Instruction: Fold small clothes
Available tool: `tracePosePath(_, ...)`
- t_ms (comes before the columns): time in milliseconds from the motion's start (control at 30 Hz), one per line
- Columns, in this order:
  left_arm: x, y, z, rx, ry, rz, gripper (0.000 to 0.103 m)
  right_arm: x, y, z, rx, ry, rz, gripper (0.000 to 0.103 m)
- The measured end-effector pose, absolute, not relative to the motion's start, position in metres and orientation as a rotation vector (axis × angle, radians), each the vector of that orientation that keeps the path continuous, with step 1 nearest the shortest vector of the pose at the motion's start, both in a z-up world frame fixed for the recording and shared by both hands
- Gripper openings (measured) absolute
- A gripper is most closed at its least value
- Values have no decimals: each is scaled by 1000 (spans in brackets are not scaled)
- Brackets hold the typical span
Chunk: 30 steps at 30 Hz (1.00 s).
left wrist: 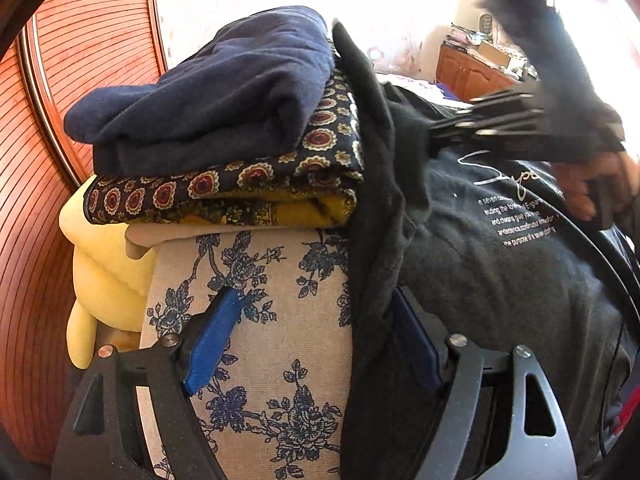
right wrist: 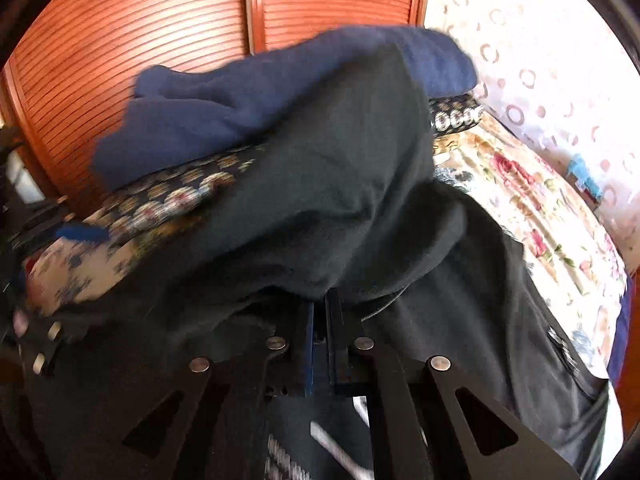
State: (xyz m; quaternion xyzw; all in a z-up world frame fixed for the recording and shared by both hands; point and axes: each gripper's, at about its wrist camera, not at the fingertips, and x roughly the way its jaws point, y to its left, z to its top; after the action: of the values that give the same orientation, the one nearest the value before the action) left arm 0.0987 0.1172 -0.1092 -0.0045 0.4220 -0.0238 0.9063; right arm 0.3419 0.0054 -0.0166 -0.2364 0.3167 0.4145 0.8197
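A dark grey T-shirt (left wrist: 500,264) with white lettering lies on the bed, one fold of it (left wrist: 376,208) lifted upright. My left gripper (left wrist: 316,344) is open, its blue pads (left wrist: 212,344) astride that fold's edge and the floral cloth. My right gripper (right wrist: 320,312) is shut on the T-shirt (right wrist: 320,184) and holds a fold of it up; it also shows blurred in the left wrist view (left wrist: 440,136). A stack of folded clothes stands behind: a navy garment (left wrist: 208,96) on a medallion-print cloth (left wrist: 224,188).
A blue-floral fabric (left wrist: 256,320) lies under the stack, with yellow cloth (left wrist: 104,264) at its left. Slatted wooden doors (right wrist: 160,28) stand behind. A flowered bedspread (right wrist: 540,220) lies at the right. A wooden cabinet (left wrist: 468,68) stands far back.
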Motion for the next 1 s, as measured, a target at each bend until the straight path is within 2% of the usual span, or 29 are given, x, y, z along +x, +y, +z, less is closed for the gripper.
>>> tracePosePath(233,98,118,-111,-11,870,-45,79,305,-61,-2,-382,627,826,5)
tracePosePath(267,98,119,-111,-12,870,-45,79,298,-68,0,-377,617,798,10)
tracePosePath(333,98,118,-111,-12,870,-44,79,293,-82,-1,-341,630,780,33)
tracePosePath(367,98,118,-110,-10,870,-43,79,290,-89,-1,-317,631,779,35)
tracePosePath(500,97,116,-110,-8,871,-42,79,265,-127,2,-254,612,721,35)
tracePosePath(600,96,115,-109,-7,874,-43,79,245,-158,1,-207,597,656,45)
tracePosePath(700,96,115,-106,9,867,-27,79,221,-199,3,-167,588,566,46)
tracePosePath(967,87,93,-63,13,754,-50,79,161,-322,22,-89,552,312,46)
tracePosePath(1000,88,85,-57,20,743,-70,79,157,-334,25,-84,552,284,50)
